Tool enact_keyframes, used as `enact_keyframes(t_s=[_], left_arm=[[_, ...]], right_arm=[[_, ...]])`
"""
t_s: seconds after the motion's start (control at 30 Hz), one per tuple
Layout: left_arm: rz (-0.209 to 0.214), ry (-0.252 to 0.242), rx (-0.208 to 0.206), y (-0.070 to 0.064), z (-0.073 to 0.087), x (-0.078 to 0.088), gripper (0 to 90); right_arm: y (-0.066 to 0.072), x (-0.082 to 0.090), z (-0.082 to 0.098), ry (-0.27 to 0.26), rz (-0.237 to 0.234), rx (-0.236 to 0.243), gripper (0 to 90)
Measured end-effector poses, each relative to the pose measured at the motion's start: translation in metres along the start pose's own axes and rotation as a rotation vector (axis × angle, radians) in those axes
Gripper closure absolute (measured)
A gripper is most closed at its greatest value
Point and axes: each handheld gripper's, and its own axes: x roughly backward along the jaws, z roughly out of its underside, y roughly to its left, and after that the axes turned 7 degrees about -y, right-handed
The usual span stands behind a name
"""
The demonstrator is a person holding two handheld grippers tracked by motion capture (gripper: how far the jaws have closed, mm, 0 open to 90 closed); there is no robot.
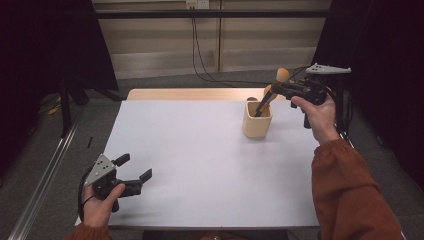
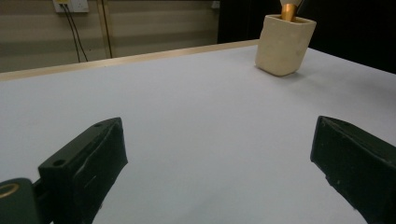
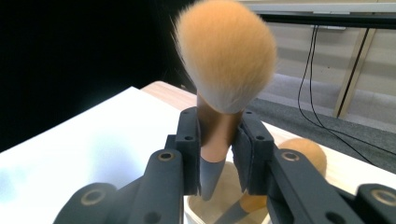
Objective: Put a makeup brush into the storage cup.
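Right tongs point(image 3: 217, 140) clamped on a makeup brush point(image 3: 224, 70) at its copper ferrule, just below the fluffy orange bristles; bristles up, handle pointing down into the cream cup point(image 1: 257, 120). In the high view the right tongs point(image 1: 278, 89) sit above and just right of the cup, brush point(image 1: 272, 92) tilted, its lower end inside the cup. A second orange brush point(image 3: 301, 151) stands in the cup behind the jaws. Cup is on the white counter point(image 1: 200, 165), far right part, near the back edge. Left tongs point(image 1: 135, 172) at the near left corner of the counter, jaws wide apart, nothing between them, well apart from the cup point(image 2: 284, 44).
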Motion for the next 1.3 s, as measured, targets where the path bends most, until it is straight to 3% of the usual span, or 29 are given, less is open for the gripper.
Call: enact_keyframes(t_s=[0.53,1.3], left_arm=[[0.0,-0.002,-0.003,0.0,0.0,0.0,3.4],[0.008,0.006,-0.024,-0.001,0.0,-0.001,3.4]], right_arm=[[-0.004,-0.014,0.019,0.062,0.018,-0.001,73.5],[-0.007,-0.026,0.047,0.09,0.007,-0.036,73.5]])
